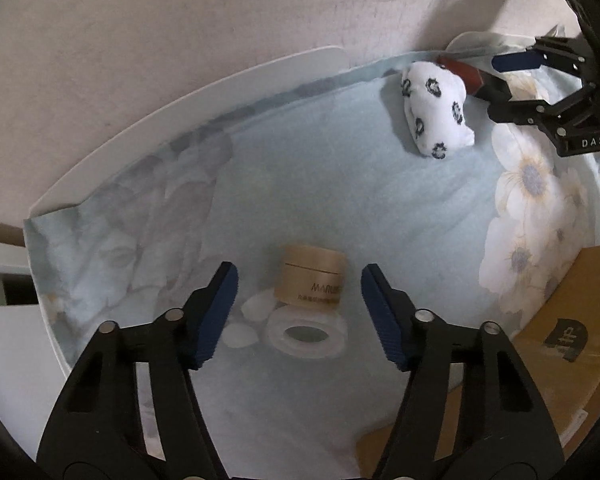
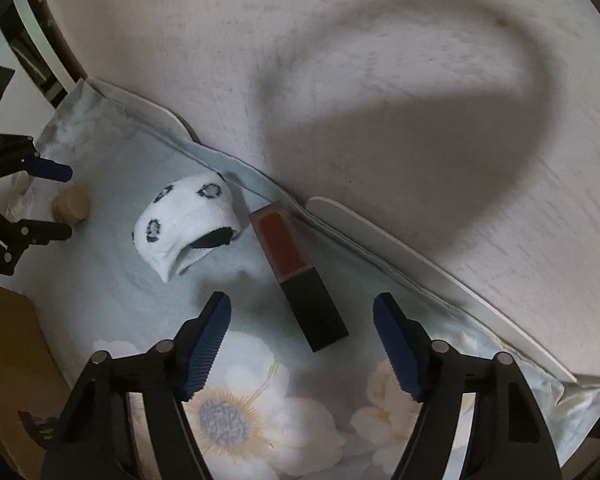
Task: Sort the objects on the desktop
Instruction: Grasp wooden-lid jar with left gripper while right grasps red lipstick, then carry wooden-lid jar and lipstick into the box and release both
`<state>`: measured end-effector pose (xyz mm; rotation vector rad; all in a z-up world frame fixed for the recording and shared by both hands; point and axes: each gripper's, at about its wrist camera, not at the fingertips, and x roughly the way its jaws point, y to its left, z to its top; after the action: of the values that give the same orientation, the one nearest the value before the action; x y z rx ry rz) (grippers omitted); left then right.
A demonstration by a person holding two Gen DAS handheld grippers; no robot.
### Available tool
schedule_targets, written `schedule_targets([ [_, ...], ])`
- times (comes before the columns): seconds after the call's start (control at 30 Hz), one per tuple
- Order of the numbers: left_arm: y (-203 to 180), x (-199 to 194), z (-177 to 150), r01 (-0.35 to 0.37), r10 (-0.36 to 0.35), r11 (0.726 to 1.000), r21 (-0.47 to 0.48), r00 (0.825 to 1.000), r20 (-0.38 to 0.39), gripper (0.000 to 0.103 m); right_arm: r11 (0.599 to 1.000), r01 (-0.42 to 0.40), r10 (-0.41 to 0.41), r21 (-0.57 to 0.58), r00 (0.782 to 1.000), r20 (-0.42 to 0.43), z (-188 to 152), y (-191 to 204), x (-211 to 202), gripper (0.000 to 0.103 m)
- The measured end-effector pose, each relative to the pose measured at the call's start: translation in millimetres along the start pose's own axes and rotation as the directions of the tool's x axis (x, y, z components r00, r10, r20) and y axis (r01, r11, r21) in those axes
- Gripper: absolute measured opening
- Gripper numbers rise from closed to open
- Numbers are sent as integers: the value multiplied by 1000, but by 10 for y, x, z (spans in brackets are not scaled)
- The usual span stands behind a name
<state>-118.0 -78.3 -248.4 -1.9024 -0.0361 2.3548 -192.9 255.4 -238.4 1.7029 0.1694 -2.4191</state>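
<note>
Pale-blue floral cloth [image 1: 340, 184] covers the white bench [image 1: 204, 92]; one jar [image 1: 312, 278], tape roll [image 1: 306, 334], sock [image 2: 188, 220], lipstick [image 2: 300, 272]. Both claws, left [image 1: 298, 316] and right [image 2: 302, 344], half-wide, gripping nothing.

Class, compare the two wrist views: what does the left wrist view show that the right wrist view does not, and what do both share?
Only the left wrist view shows the clear tape roll and the white petal-like pieces beside the jar.

Only the right wrist view shows the whole red-and-black tube, lying between the right claw's open fingers.

Both show the spotted white sock, the tan jar, the floral cloth and the cardboard box.
</note>
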Motion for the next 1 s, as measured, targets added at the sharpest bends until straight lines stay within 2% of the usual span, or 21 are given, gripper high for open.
schedule_targets([
  [0.23,-14,85,-43,27,-27,1000,-2,1000,-14,39,1000,4,-5,-22,1000,-29,100,48,113,52],
  [0.37,-23,88,-74,33,-33,999,6,999,-17,33,1000,-3,2,-11,1000,-19,142,54,102,45],
  [0.43,-27,88,-81,34,-34,999,11,999,-22,33,1000,-13,13,-16,1000,-17,159,65,85,28],
  [0.53,-38,83,-103,37,-37,999,18,999,-22,32,999,-19,18,-26,1000,-18,169,111,60,21],
  [0.73,-66,-34,-133,40,-40,999,25,999,-13,32,999,-30,30,-21,1000,-8,124,188,-107,19],
  [1.0,-171,-466,-125,31,-33,997,66,999,27,32,1000,-14,13,25,1000,11,21,232,-614,19],
])
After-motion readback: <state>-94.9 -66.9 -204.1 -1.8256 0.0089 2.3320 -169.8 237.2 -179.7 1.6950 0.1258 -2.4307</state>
